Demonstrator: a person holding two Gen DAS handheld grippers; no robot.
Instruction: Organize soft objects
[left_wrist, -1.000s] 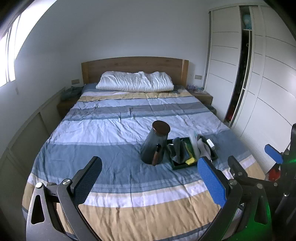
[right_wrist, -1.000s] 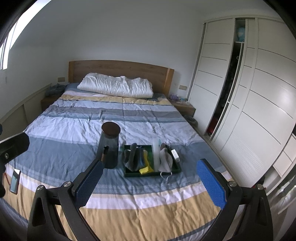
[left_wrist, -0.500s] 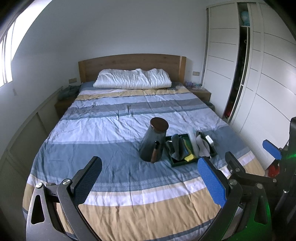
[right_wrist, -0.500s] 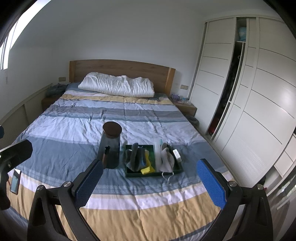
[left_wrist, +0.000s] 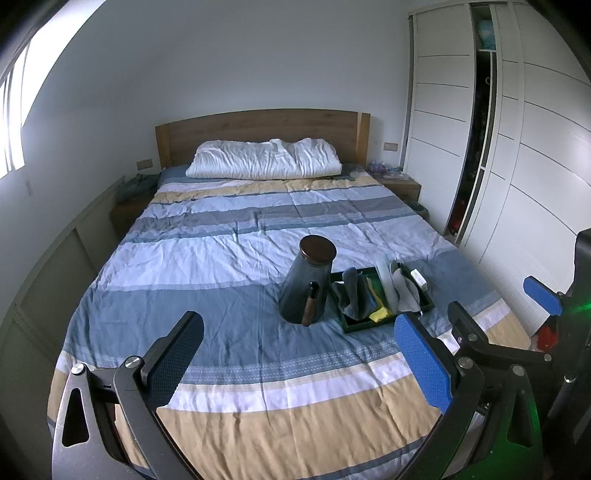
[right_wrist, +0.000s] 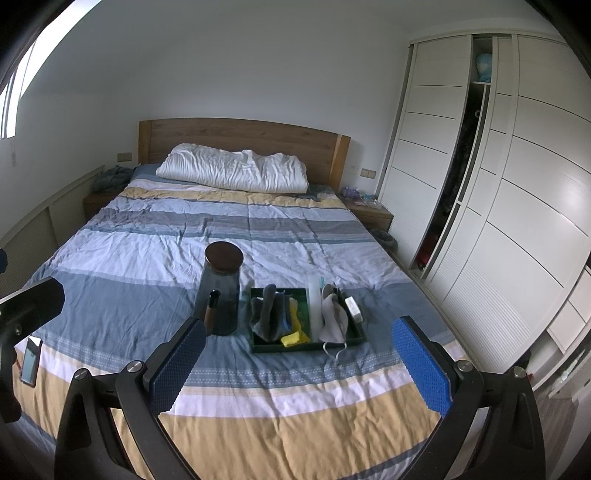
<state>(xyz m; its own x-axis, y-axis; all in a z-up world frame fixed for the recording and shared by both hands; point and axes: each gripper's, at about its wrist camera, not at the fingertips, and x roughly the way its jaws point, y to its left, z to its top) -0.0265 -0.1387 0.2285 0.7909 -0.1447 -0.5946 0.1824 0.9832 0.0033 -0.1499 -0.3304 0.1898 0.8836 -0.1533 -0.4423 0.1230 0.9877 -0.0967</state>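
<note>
On bed (right_wrist: 295, 236): one tray (right_wrist: 258, 348), one jar (right_wrist: 220, 291).

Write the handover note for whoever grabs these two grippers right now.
Left gripper: open, empty, above the foot of the bed.
Right gripper: open, empty, facing the tray.
Tray sits on the bed, right of the dark jar. In it: grey socks, a yellow cloth, a grey face mask with its loop hanging over the front edge, and a small white box.
Done: nothing shows as sorted yet; nothing has been picked up.
Left: all of it. The soft things lie heaped in the tray; the right gripper looks better placed to start.
</note>
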